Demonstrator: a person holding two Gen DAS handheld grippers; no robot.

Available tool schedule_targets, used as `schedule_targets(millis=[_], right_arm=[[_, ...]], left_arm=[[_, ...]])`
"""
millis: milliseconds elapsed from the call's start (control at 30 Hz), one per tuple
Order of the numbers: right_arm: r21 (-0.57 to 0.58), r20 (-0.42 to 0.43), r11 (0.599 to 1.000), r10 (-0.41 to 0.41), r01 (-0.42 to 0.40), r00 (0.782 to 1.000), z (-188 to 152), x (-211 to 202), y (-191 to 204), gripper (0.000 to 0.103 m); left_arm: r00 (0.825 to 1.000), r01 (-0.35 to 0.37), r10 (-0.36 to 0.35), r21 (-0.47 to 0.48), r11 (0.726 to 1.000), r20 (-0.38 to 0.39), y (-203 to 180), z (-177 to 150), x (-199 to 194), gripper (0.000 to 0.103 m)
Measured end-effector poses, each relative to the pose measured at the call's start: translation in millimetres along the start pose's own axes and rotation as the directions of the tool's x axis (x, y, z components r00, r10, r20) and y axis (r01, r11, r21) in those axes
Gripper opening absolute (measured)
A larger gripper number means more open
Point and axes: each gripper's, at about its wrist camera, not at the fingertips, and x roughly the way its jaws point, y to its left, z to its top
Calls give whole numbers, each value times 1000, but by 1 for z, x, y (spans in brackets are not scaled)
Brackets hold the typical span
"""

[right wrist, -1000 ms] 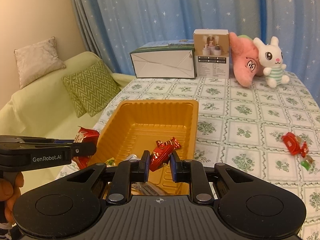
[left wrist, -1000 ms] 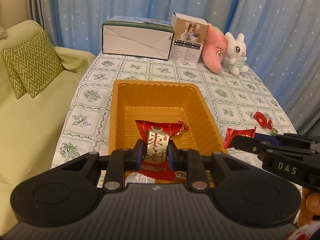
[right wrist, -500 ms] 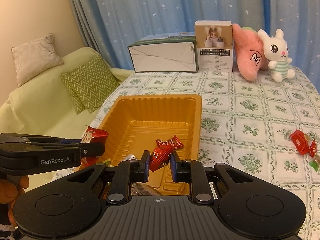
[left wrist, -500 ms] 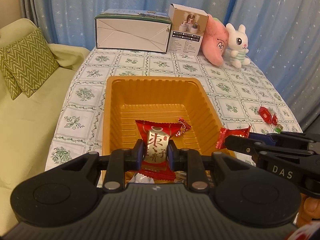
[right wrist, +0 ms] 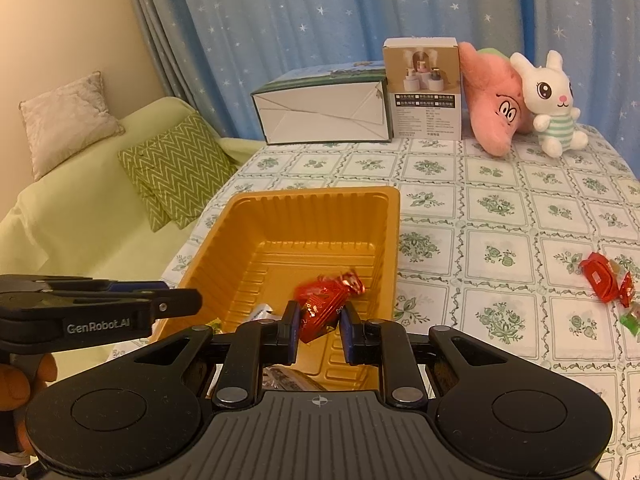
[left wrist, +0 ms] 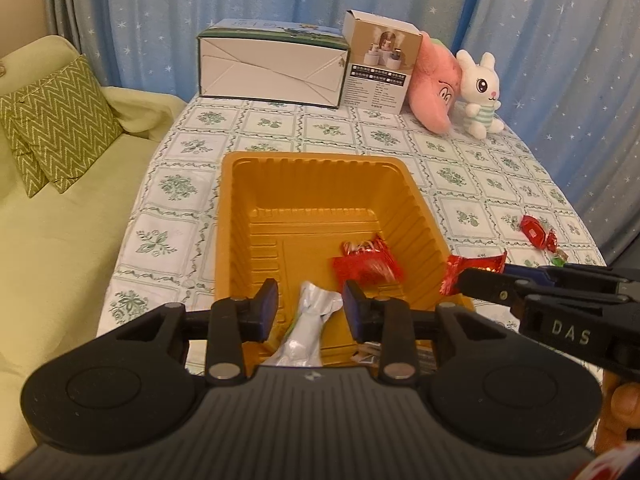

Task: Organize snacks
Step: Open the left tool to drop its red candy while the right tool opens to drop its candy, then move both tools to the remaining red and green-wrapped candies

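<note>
An orange plastic tray (left wrist: 320, 160) sits on the tablecloth below both grippers. My left gripper (left wrist: 310, 300) hangs over the tray's near end, its jaws opening and nothing gripped. A blurred red snack packet (left wrist: 368, 266) lies in the tray just beyond them. A silver-white packet (left wrist: 308, 320) lies on the tray floor under the gap. My right gripper (right wrist: 319, 320) is shut on a red foil candy (right wrist: 316, 314) above the tray's (right wrist: 312, 194) near right corner. A red candy (right wrist: 604, 284) and a green one (right wrist: 630, 318) lie loose on the table to the right.
Two cardboard boxes (left wrist: 272, 66), a pink plush (left wrist: 434, 84) and a white rabbit plush (left wrist: 480, 92) line the far table edge before a blue curtain. A green sofa with a zigzag cushion (left wrist: 56, 128) stands left of the table.
My left gripper's jaws have parted and the red packet they held has dropped into the tray. The right gripper still clamps its red candy and has stayed in place.
</note>
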Motion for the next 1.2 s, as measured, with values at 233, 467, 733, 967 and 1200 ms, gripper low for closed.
schedule_targets(millis=[233,467,733,967,1200], right_arm=[[-7,-2,1000,8,-8,1000,1,2,6,21],[-7,-6,999,42,-42,999,3,6,7,22],[94,18,996,4,-6,1000,-1,-15,-19,59],[173,10,983,-71,68,997,-23,-53,-44,59],[166,33,977,-138,130,990,-35,-91,-53,59]], left_arm=[[1000,-6,6,-12,1000,6,6,-3,-6,31],[1000,-6,7,-22,1000,5,9,-6,-9,34],[1000,-12,12,-24,1000,15,7,-8,-18,41],[1000,5,-4,-11,1000,28,-10,-12,-30,43],[999,10,-11,22,1000,41,-35,-17,-46,47]])
